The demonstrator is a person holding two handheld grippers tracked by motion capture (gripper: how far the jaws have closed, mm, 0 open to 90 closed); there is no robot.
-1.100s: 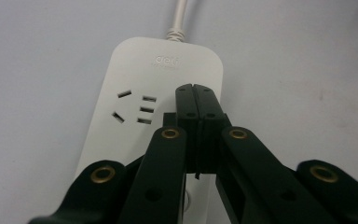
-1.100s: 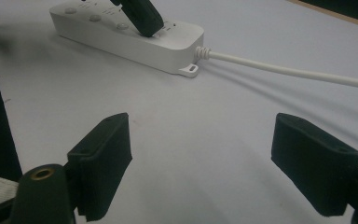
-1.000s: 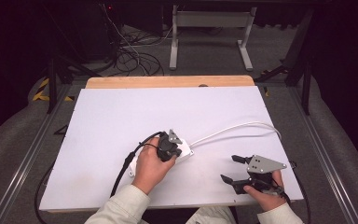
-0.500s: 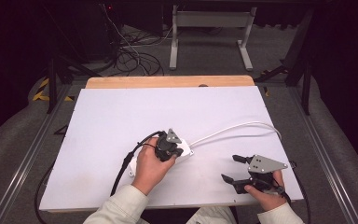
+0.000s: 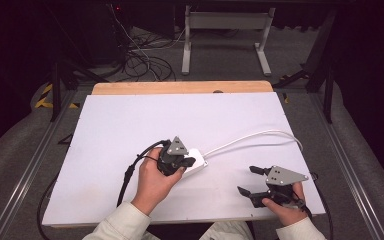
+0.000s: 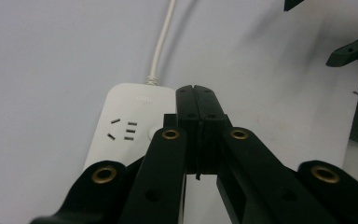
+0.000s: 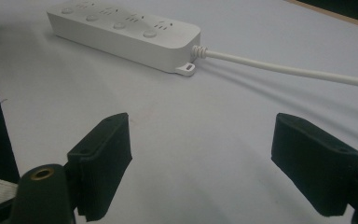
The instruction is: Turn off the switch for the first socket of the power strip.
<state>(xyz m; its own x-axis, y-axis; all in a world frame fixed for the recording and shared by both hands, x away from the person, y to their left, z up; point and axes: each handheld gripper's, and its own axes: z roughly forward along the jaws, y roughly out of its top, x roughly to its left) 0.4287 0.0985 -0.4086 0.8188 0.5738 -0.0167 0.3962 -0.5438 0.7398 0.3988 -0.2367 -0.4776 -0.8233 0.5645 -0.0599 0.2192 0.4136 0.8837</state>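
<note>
- The white table top (image 5: 130,125) lies bare across its far and left parts; the strip of wood (image 5: 180,88) along its far edge is uncovered.
- The white power strip (image 5: 196,164) lies near the middle of the near half, well clear of every edge. Its white cable (image 5: 260,135) runs off to the right, arcs toward the right edge and bends back just short of it.
- Between the power strip and the right gripper (image 5: 246,181) there is a stretch of bare table.
- In the left gripper view a faint grey mark is printed on the power strip (image 6: 135,116) near the cable end, too small to read; socket slots sit below it. In the right gripper view the strip (image 7: 121,32) shows a row of round buttons beside its sockets.
- The left gripper (image 5: 189,161) is held over the power strip, its jaws pressed together with nothing between them, tips above the strip's right side near the cable end.
- The left hand (image 5: 152,182) wraps the gripper body, forearm coming in from the near edge.
- The right gripper rests low near the near right corner, held by the right hand (image 5: 282,207), jaws spread wide and empty, pointing left toward the strip.
</note>
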